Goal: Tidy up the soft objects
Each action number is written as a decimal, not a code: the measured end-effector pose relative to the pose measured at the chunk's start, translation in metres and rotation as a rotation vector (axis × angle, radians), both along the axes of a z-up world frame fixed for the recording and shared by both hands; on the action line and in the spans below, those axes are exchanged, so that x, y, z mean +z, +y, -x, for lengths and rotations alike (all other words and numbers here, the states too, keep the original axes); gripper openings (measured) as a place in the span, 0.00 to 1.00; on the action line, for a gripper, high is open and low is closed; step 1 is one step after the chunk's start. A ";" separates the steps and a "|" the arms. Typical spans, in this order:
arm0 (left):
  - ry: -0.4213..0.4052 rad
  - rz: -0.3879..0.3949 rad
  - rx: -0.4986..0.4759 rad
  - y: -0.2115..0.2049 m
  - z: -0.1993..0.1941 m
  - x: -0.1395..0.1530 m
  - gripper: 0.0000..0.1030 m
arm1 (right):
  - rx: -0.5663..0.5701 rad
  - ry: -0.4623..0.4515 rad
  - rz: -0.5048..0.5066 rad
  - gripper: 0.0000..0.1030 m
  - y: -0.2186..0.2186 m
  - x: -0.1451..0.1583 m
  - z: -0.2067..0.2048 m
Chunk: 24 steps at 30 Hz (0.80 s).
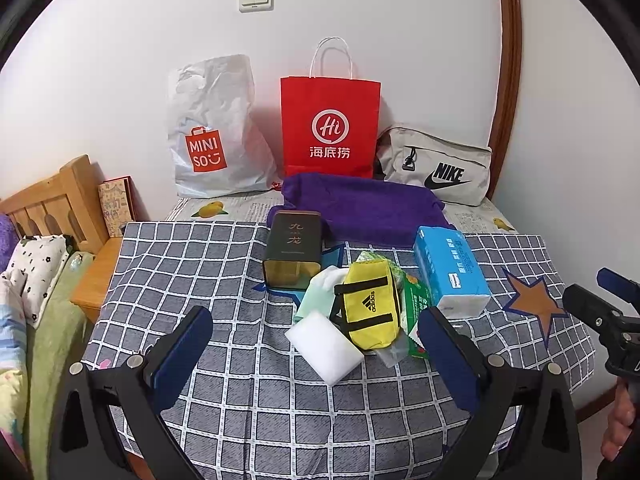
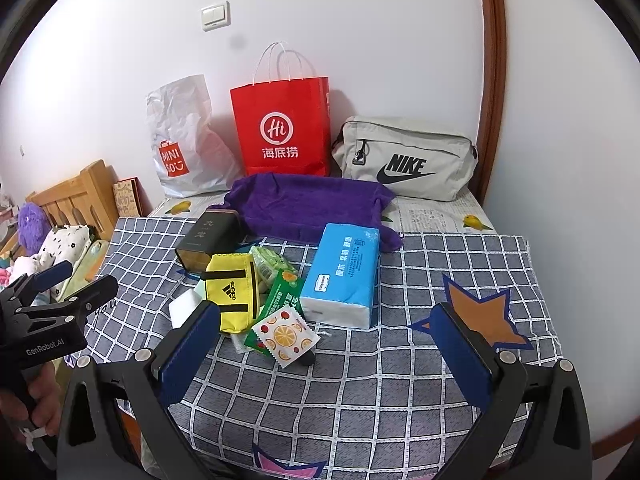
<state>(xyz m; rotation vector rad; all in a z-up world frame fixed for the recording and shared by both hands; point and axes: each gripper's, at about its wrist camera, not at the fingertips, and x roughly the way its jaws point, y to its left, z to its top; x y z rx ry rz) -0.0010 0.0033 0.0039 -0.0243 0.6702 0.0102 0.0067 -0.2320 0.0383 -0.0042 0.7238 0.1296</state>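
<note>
Soft objects waiting in a heap

Soft objects, yellow pouch and white sponge among them, are lying mid-counter at twelve o'clock of both grippers. Left gripper and right gripper are hovering, fingers apart, nothing held; judging sorting unstarted, next needing a first grasp

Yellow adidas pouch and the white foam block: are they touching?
Cannot tell. In the left wrist view the yellow adidas pouch overlaps the white foam block's far corner, with no gap visible between them, but overlap alone does not prove contact; the right hand-held gripper's finger hides that spot.
</note>
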 end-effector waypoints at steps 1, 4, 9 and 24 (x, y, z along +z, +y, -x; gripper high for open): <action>0.000 -0.003 0.002 -0.001 0.000 0.000 1.00 | 0.000 0.001 0.000 1.00 0.001 -0.001 0.000; 0.000 -0.005 0.005 -0.001 0.001 0.000 1.00 | 0.003 0.003 -0.003 1.00 0.001 -0.002 0.000; 0.002 -0.004 0.008 0.000 0.001 0.000 1.00 | 0.009 0.005 -0.013 1.00 0.003 -0.002 0.001; -0.002 -0.007 0.010 0.000 0.002 0.001 1.00 | 0.009 0.005 -0.018 1.00 0.004 -0.003 0.002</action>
